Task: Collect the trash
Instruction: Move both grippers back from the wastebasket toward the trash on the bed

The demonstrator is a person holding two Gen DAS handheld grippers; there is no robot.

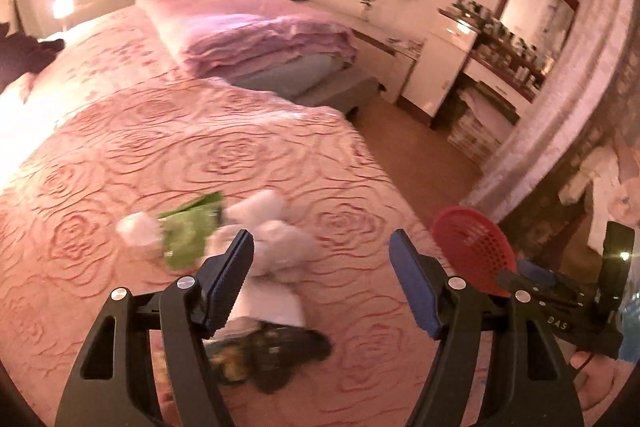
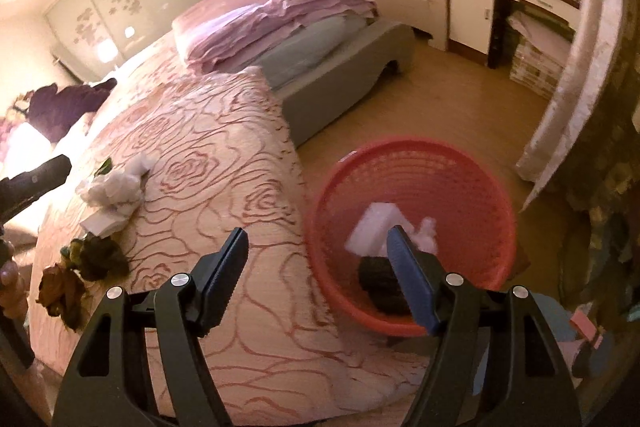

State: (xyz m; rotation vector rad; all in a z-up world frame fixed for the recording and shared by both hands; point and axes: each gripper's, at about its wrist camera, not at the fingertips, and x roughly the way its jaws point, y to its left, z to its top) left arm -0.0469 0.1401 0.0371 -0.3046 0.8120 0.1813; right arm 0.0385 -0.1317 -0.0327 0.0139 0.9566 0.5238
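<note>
Left wrist view: left gripper point(image 1: 322, 255) has jaws wide apart, nothing between them, hanging over the pink rose bedspread point(image 1: 120, 155). Trash pile sits at 11 o'clock from the tips: crumpled white tissues point(image 1: 268, 227), a green wrapper point(image 1: 188, 231) touching them, a flat white paper point(image 1: 276, 301) just under the left finger, and dark dried leaves point(image 1: 272, 355) at approx 6 o'clock of the pile. Red basket point(image 1: 472, 247) peeks in at 3 o'clock. Tissues look v. light and soft, so they should squash under a pinch; best taken at the thickest wad, not a loose corner. Wrapper prob. slick and crinkly, grab a folded edge. Leaves look brittle, may crumble, so a gentle squeeze at the bulk. Right wrist view: right gripper point(image 2: 316, 255) also spread open and empty, above the basket point(image 2: 480, 187) on the floor at the bed's edge; 1 white block point(image 2: 374, 227), a tissue bit and a dark item already lie inside. Remaining trash is at 9 o'clock on the bed, w/ tissues point(image 2: 114, 187) and leaves point(image 2: 84, 263) well apart from the basket.
</note>
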